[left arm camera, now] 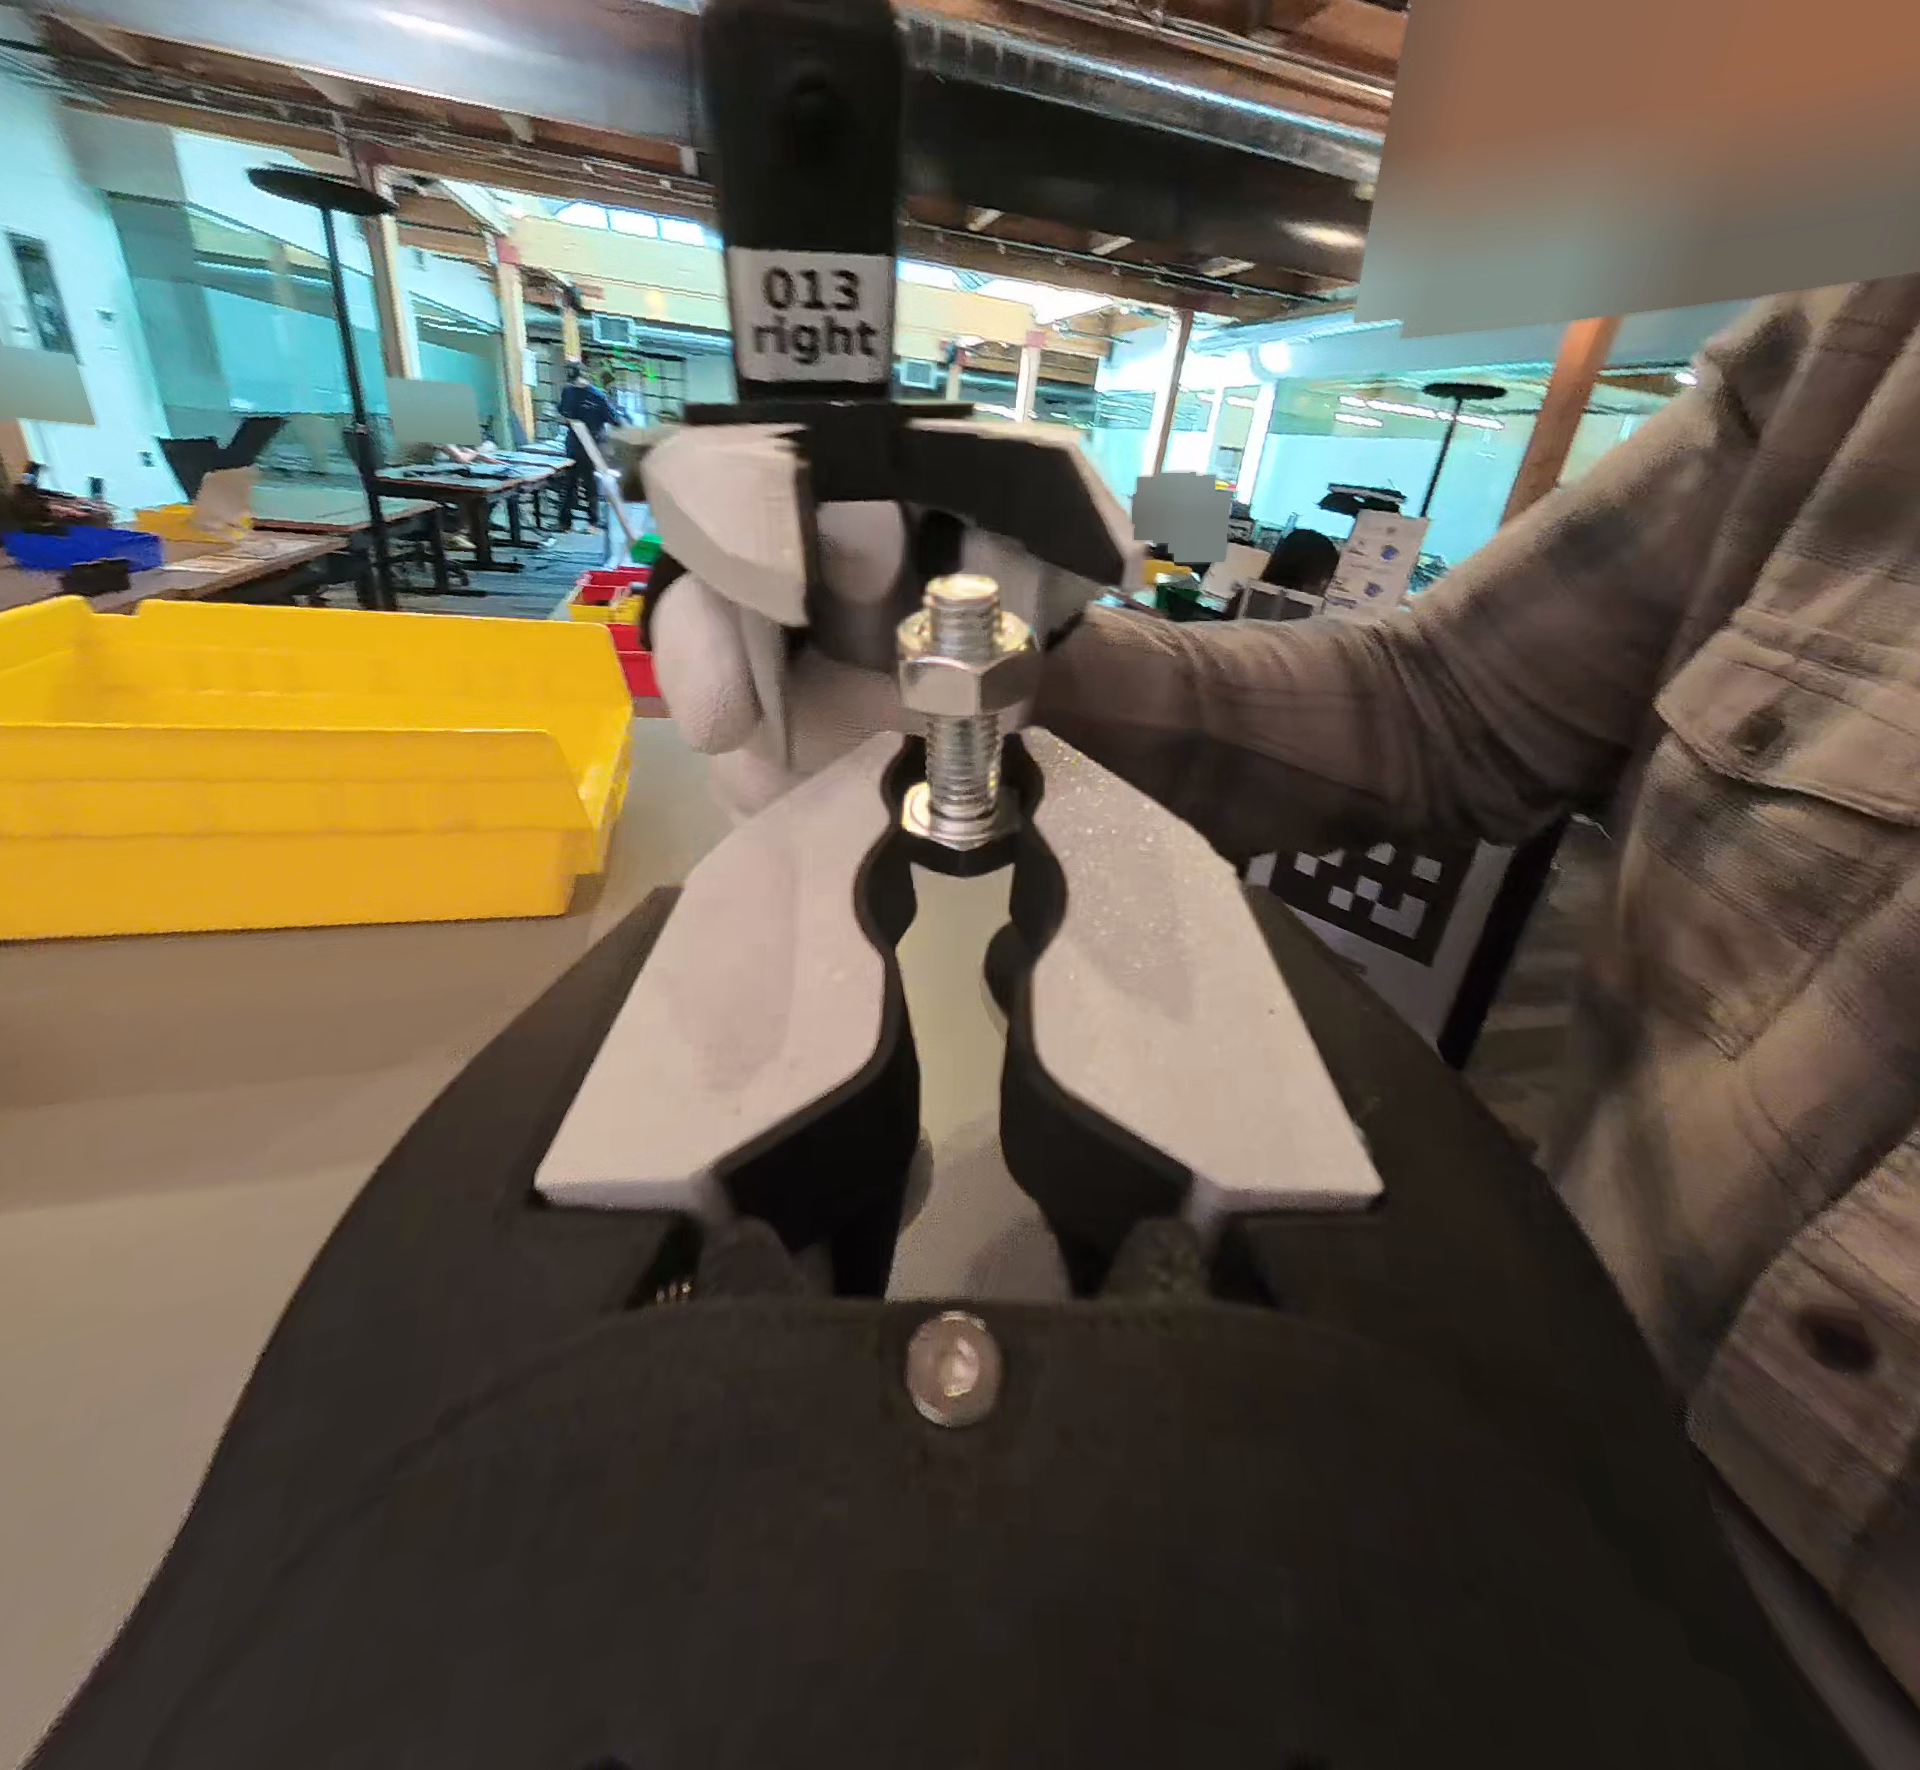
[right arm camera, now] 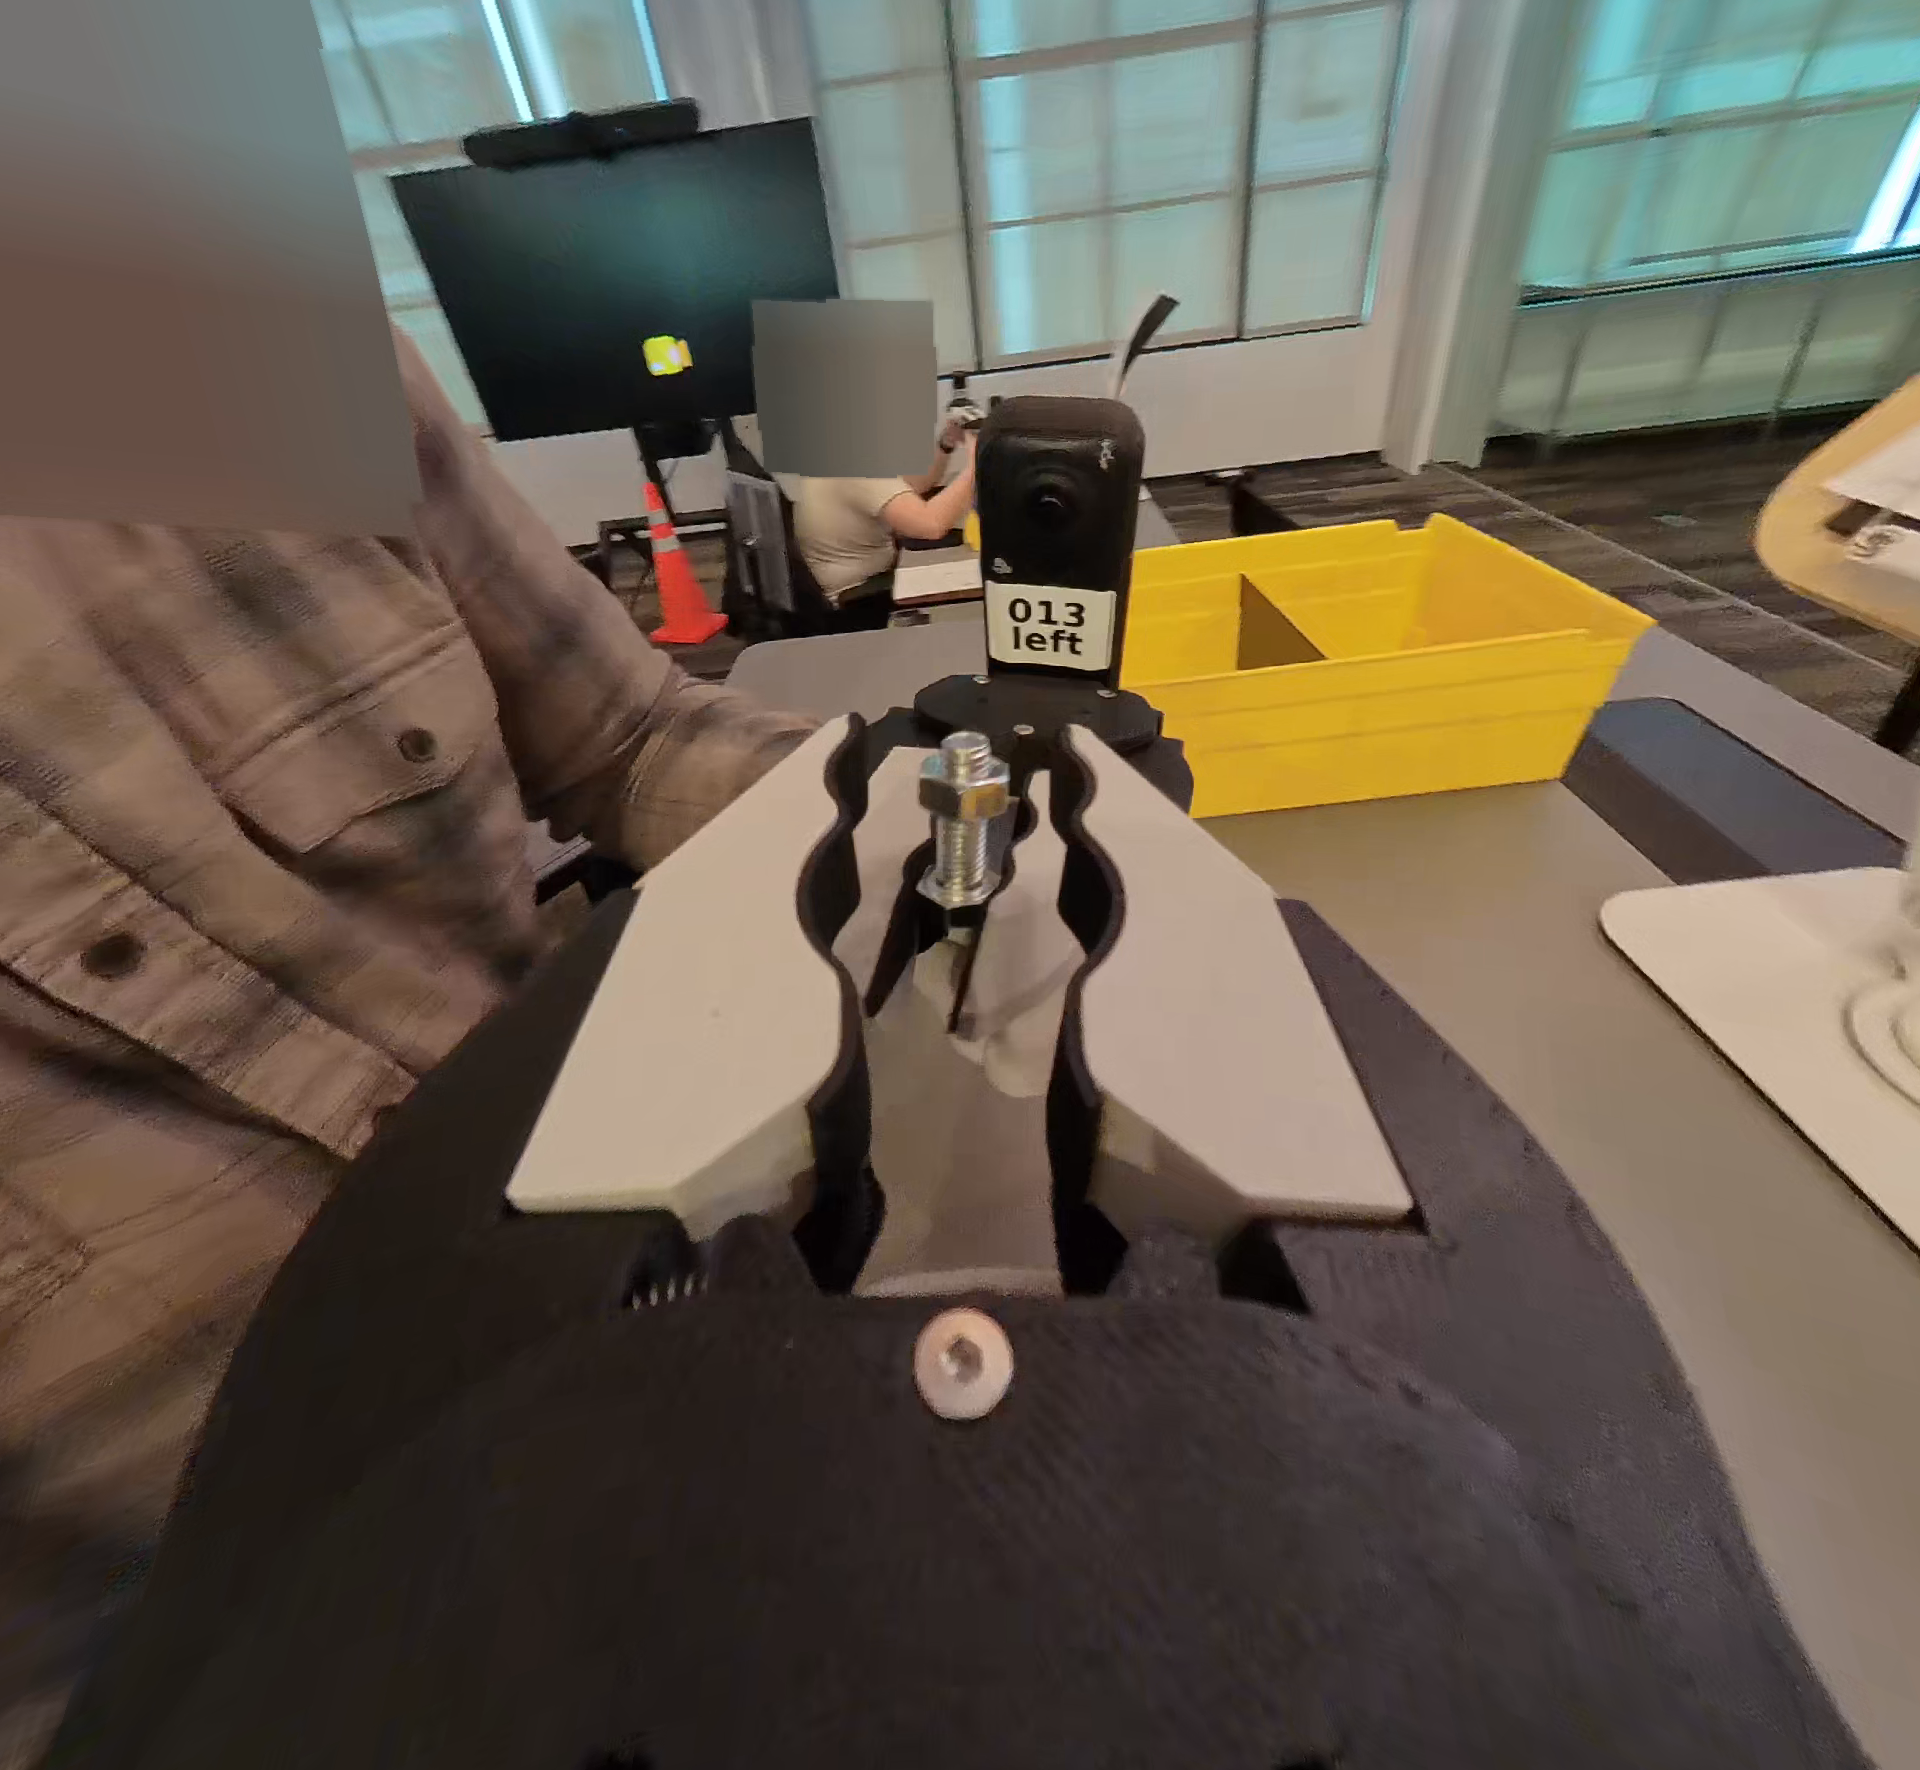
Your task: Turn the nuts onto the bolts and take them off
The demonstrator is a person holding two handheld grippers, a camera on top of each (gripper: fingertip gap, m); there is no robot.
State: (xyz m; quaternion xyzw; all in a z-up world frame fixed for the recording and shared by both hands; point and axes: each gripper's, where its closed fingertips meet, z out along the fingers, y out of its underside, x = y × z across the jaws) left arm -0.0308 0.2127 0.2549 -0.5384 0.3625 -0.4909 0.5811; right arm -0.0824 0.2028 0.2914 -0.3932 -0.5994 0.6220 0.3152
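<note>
Bolt (left arm camera: 958,764) stands upright, head clamped in left gripper (left arm camera: 961,827).

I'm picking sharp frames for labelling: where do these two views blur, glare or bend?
Left wrist view: bolt and nut fairly crisp, right gripper behind them motion-smeared, ceiling glare, wide-angle bending at edges. Right wrist view: bolt sharp, left gripper clear, bright windows washed out, yellow bin curved by the lens.

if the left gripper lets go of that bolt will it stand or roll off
Probably it would tip: the bolt stands on its narrow head, with the nut high on the thread. Once down, the round shank might roll, though the hex nut should check it. All metal, so likely stiff.
</note>
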